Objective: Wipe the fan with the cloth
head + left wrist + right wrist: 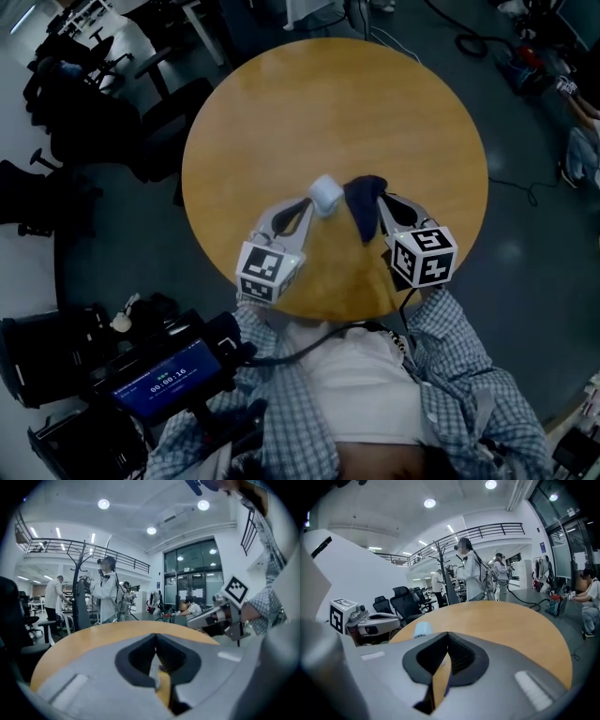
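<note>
A small white fan (326, 194) is held up over the near part of the round wooden table (328, 103), and my left gripper (310, 202) is shut on it from the left. Right beside it, a dark blue cloth (364, 208) hangs from my right gripper (382, 200), which is shut on it. In the right gripper view the fan (423, 629) shows pale past my jaws, at the tip of the left gripper (401, 620). A sliver of blue cloth sits in the closed jaw line. In the left gripper view a white sliver shows between the closed jaws.
Black office chairs (103, 103) stand left of the table. A black device with a lit screen (159, 375) sits at my lower left. Cables (487, 42) lie on the floor at the far right. People (108, 590) stand in the room beyond the table.
</note>
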The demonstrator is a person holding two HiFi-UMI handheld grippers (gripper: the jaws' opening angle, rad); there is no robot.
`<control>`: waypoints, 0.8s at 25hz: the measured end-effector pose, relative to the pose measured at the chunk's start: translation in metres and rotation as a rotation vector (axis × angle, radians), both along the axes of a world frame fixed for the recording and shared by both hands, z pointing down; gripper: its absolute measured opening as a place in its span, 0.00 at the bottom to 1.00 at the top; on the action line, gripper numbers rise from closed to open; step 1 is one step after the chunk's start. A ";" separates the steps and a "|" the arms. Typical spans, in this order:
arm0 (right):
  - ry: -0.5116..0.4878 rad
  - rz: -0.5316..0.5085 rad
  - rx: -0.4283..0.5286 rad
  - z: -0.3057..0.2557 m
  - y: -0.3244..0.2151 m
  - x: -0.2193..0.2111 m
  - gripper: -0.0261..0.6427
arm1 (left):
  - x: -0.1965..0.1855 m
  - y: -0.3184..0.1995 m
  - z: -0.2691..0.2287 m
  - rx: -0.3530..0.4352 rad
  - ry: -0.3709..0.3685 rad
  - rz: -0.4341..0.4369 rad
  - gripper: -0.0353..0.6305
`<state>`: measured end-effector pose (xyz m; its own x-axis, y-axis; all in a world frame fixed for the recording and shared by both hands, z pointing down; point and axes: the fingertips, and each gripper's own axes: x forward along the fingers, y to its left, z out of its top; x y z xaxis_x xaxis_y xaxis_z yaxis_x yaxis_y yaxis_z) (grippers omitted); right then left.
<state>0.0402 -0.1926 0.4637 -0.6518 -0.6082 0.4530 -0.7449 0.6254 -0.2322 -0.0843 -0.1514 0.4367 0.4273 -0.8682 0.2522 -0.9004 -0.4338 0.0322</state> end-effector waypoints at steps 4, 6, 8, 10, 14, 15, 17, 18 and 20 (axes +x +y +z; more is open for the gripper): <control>-0.028 -0.009 0.011 -0.012 0.005 -0.008 0.05 | 0.005 0.003 -0.021 0.026 0.001 0.002 0.06; -0.034 -0.010 0.018 -0.017 0.006 -0.008 0.05 | 0.007 0.001 -0.026 0.036 -0.010 0.011 0.06; -0.038 -0.007 0.024 -0.018 0.006 -0.009 0.04 | 0.006 -0.001 -0.029 0.049 -0.011 0.008 0.05; -0.040 -0.005 0.027 -0.016 0.006 -0.011 0.04 | 0.001 -0.002 -0.026 0.057 -0.016 0.002 0.05; -0.052 0.002 0.040 -0.018 0.002 -0.013 0.04 | -0.001 -0.003 -0.029 0.065 -0.012 -0.005 0.05; -0.056 0.007 0.043 -0.019 0.002 -0.013 0.05 | -0.001 -0.004 -0.030 0.068 -0.007 -0.004 0.05; -0.060 0.013 0.047 -0.021 0.002 -0.013 0.04 | -0.001 -0.003 -0.030 0.069 -0.001 -0.005 0.05; -0.062 0.012 0.048 -0.022 0.003 -0.013 0.05 | -0.002 -0.003 -0.029 0.068 0.000 -0.007 0.05; -0.066 0.008 0.050 -0.025 0.004 -0.015 0.05 | -0.004 -0.001 -0.029 0.065 0.003 -0.014 0.05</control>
